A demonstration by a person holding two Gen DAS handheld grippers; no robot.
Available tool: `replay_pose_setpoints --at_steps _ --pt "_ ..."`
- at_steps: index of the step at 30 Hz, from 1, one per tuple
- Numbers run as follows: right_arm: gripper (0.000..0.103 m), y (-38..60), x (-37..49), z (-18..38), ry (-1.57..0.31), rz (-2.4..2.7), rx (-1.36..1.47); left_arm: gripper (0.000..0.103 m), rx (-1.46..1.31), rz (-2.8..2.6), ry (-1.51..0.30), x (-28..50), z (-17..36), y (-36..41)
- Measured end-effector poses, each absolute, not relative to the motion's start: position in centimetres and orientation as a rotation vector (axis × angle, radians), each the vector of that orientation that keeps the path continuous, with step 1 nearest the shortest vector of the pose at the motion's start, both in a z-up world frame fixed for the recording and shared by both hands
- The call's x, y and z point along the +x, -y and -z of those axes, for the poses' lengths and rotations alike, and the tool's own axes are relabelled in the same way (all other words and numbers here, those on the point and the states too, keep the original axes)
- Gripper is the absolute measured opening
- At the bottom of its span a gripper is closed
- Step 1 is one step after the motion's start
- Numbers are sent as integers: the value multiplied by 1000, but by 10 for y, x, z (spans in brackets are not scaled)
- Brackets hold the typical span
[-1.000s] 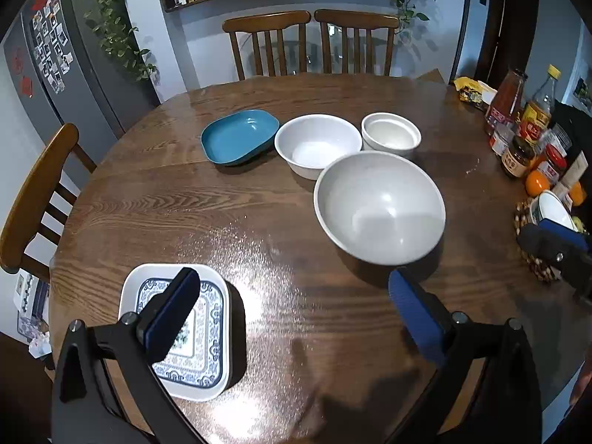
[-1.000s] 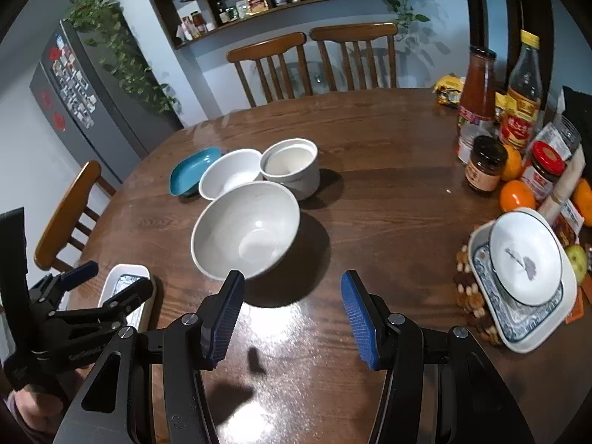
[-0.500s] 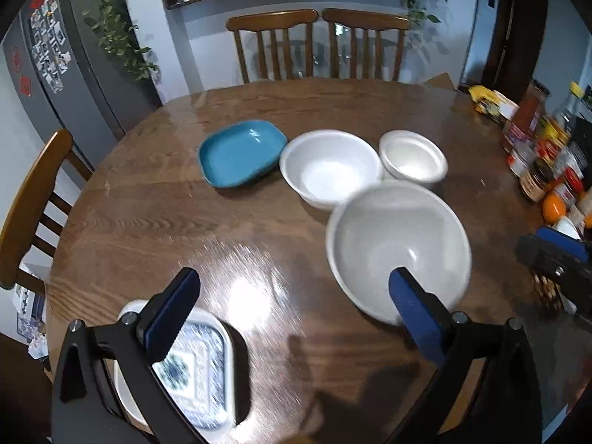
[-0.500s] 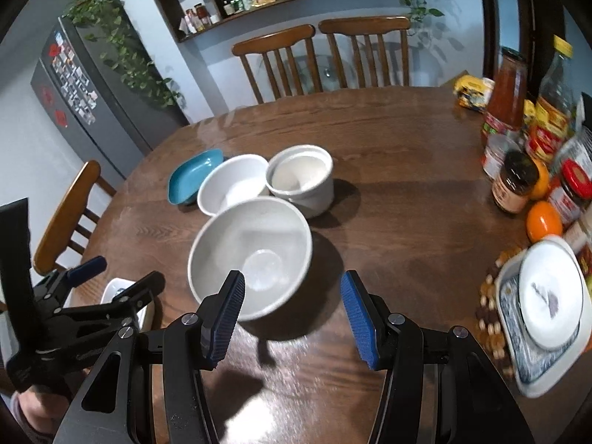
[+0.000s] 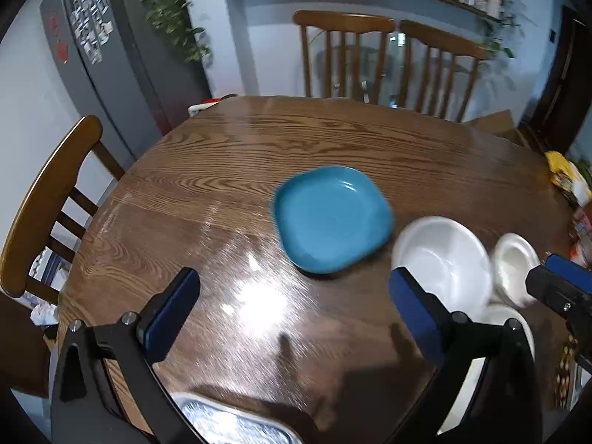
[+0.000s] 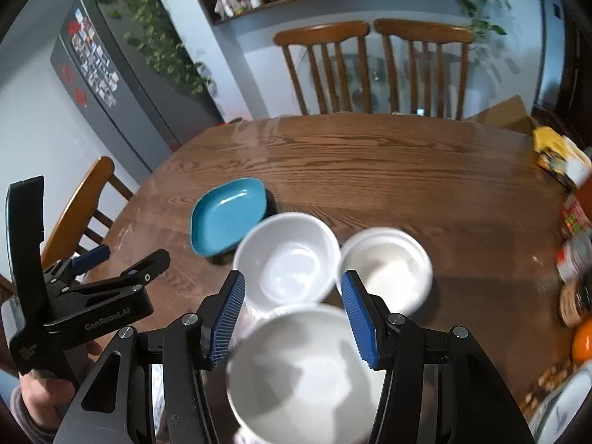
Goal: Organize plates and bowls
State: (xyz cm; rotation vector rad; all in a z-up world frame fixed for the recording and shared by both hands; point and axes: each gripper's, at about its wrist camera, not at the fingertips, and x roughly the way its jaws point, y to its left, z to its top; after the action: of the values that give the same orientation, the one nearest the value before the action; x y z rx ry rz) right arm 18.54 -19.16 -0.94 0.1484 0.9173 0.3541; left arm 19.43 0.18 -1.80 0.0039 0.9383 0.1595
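Observation:
A blue square plate lies on the round wooden table, just beyond my open, empty left gripper. To its right are a medium white bowl and a small white bowl. In the right wrist view my right gripper is open and empty above the large white bowl, with the medium bowl, the small bowl and the blue plate beyond. A patterned plate shows at the bottom edge of the left wrist view.
Wooden chairs stand at the far side and at the left. Jars and an orange crowd the table's right edge, with a yellow packet beyond. A grey fridge stands at the back left.
Both grippers have moved forward over the table toward the dishes. The blue plate now sits close ahead of the left gripper, and the large bowl lies under the right one.

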Motion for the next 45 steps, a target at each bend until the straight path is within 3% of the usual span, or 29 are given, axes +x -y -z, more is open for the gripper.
replay_pose_setpoints --at_steps 5,10,13,17,18,21,23,25,26,29,45 --pt "55 154 240 19 -984 -405 86 97 -47 -156 -1015 229 42 -23" --pt "55 116 284 46 -1056 -443 34 82 -103 -132 -1068 246 66 -35" --pt "55 102 304 64 -1111 -420 16 80 -105 -114 -1089 255 76 -35" --pt "54 94 317 81 -1154 -398 6 69 -107 -86 -1121 263 89 -38" --pt "49 92 318 86 -1170 -408 5 68 -108 -82 -1128 264 91 -38" --pt "39 86 320 93 -1190 -428 -9 49 -110 -66 -1147 268 97 -37" --pt "32 83 323 95 -1199 -432 -23 45 -110 -56 -1162 269 100 -35" --pt "18 82 326 98 -1211 -431 -37 31 -113 -48 -1175 270 103 -34" --pt "9 82 328 100 -1217 -433 -41 31 -114 -50 -1177 270 103 -34" --pt "8 84 331 101 -1206 -416 -62 19 -106 -55 -1164 268 99 -35" --pt "7 117 240 22 -1000 -449 31 19 -26 -32 -968 177 15 -30"
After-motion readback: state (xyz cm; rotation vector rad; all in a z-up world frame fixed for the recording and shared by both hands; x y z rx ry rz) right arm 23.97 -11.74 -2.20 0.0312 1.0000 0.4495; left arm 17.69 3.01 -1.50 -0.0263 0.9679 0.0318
